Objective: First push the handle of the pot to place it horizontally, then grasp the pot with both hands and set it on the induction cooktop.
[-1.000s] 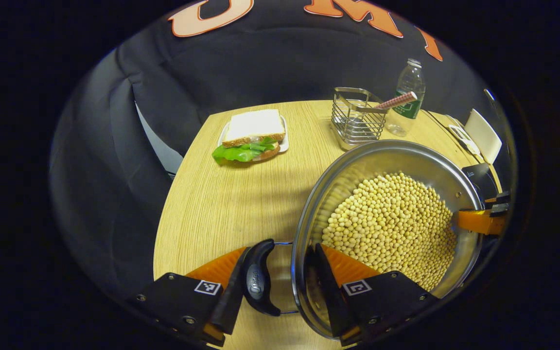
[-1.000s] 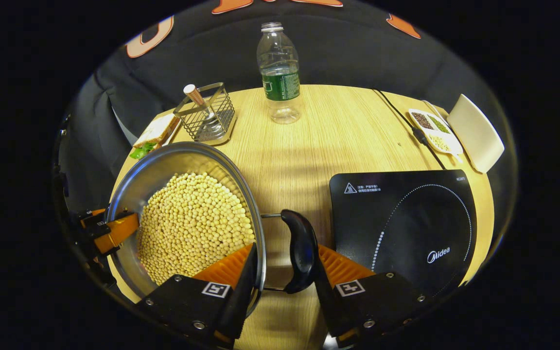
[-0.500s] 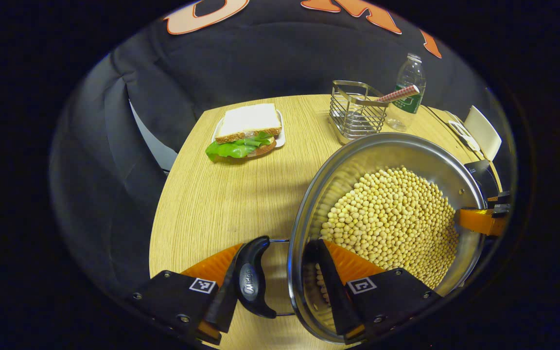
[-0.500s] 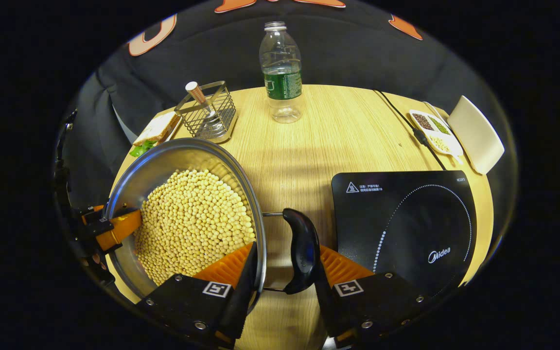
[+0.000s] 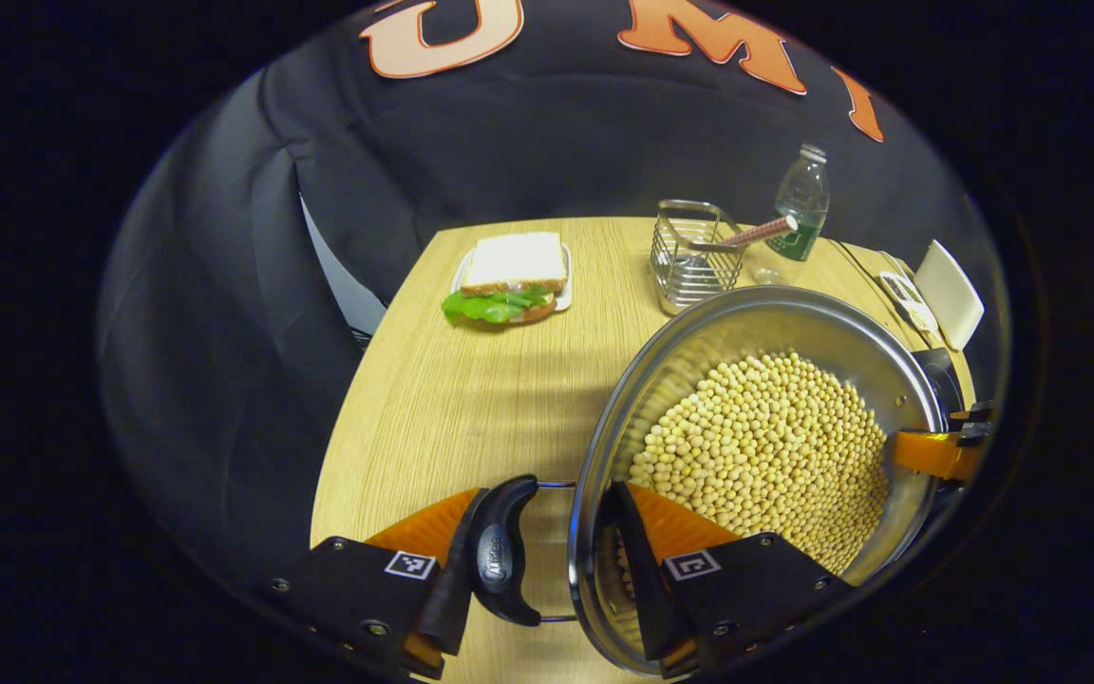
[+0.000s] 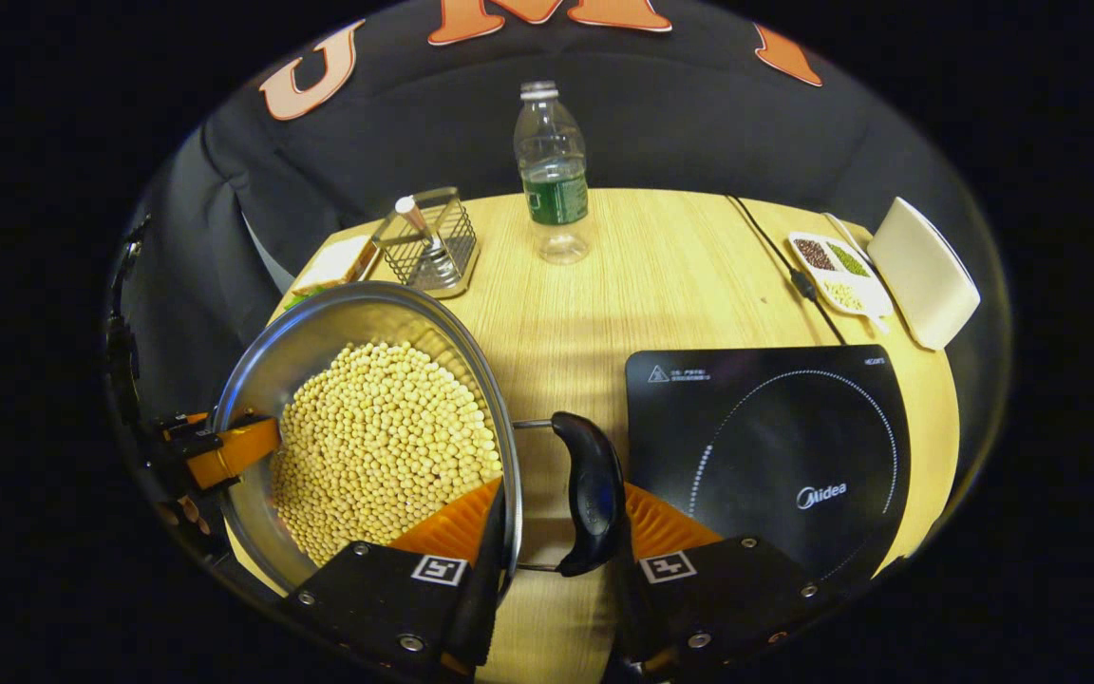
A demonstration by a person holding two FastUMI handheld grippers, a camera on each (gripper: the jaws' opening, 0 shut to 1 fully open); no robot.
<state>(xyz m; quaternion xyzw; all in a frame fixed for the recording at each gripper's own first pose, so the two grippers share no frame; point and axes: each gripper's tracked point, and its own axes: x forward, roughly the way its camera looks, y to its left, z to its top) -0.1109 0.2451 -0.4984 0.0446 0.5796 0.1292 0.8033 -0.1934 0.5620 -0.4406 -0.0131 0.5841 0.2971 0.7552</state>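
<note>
Lower right of the left gripper view: the left tool (image 5: 552,560) is closed on the pot (image 5: 699,332), one finger outside its handle (image 5: 499,560) and one inside the rim. Lower left of the right gripper view: the right tool (image 6: 552,546) grips the opposite handle (image 6: 590,489) likewise (beans (image 6: 386,446) fill the pot). The induction cooktop (image 6: 775,456) lies right of centre on the tabletop (image 6: 642,285).

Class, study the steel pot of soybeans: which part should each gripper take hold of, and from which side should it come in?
Grip the pot at its two black side handles, one gripper from each opposite side. The handles lie level and stick outward past the rim, leaving a gap for one finger inside the pot wall and one outside the handle, as the right gripper and left gripper show.
</note>
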